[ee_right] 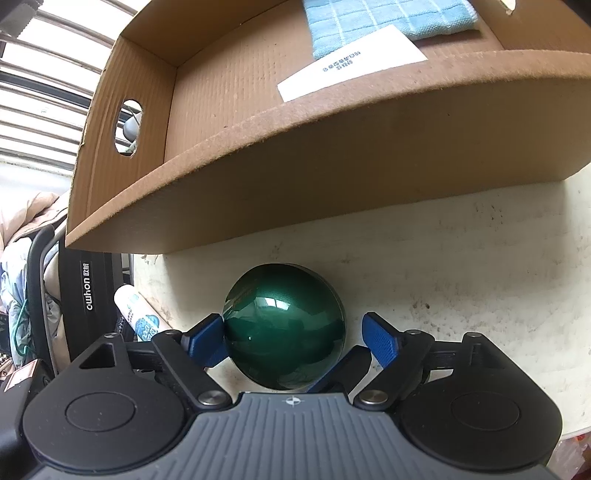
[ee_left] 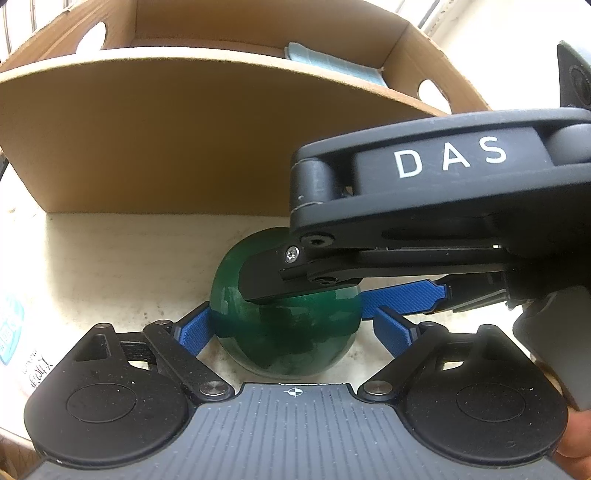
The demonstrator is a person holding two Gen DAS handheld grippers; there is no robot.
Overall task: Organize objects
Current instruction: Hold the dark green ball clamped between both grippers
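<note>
**Two grippers meet at one green ball**

Both grippers angle steeply down at a green ball (ee_left: 286, 332) that sits on the pale, scuffed table (ee_left: 122, 266), just in front of the near wall of a cardboard box (ee_left: 147, 147).

From its own camera, the left gripper (ee_left: 295, 326) straddles the ball with its jaws spread wide. Its left blue pad (ee_left: 195, 328) touches or nearly touches the ball's side, while the other pad stands clear of it, so the ball is not clamped.

The right gripper (ee_right: 293, 341) also brackets the ball (ee_right: 284, 332). Its left pad lies against the ball; its right pad (ee_right: 380, 341) stands apart with table showing between. Its jaws are released too. Seen from the left camera, this gripper reaches in from the right, its black body crossing over the ball's top and one blue finger (ee_left: 402, 297) stretching behind it.

A fingertip (ee_left: 576, 446) of the person's hand shows at the lower right edge of the left view.

Inside the box lie a light blue cloth (ee_right: 384, 22) and a white slip (ee_right: 351, 62). A white tube (ee_right: 136, 314) rests on the table left of the ball.
</note>
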